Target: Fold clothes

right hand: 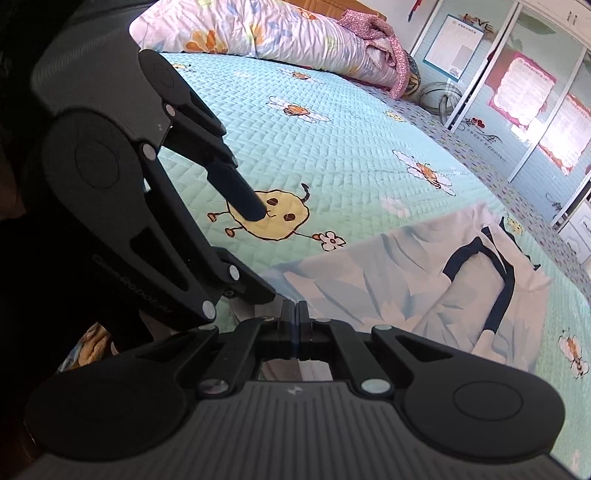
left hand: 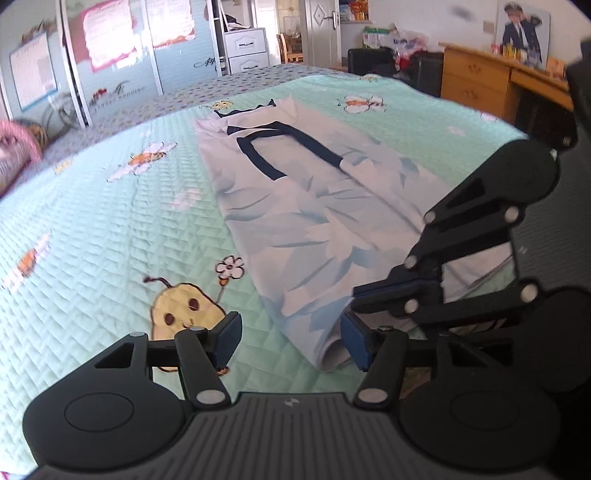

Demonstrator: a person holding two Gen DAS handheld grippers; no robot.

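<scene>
A pale blue leaf-print garment (left hand: 295, 221) with navy trim lies folded into a long strip on the mint quilted bedspread (left hand: 92, 240). Its collar end is far from me and its hem is close. My left gripper (left hand: 291, 341) is open just above the cover, and the hem's near corner lies against the inside of its right pad (left hand: 354, 345). My right gripper (left hand: 356, 295) comes in from the right, shut on the hem edge. In the right wrist view the right gripper (right hand: 295, 319) is pinched at the garment (right hand: 406, 280) edge. The left gripper (right hand: 262, 251) stands open at its left.
A rolled floral quilt (right hand: 258, 29) lies at the head of the bed. A wooden desk (left hand: 476, 81) and dark bags stand past the bed's far right side. Sliding wardrobe doors (left hand: 110, 66) and white drawers (left hand: 245, 48) line the far wall.
</scene>
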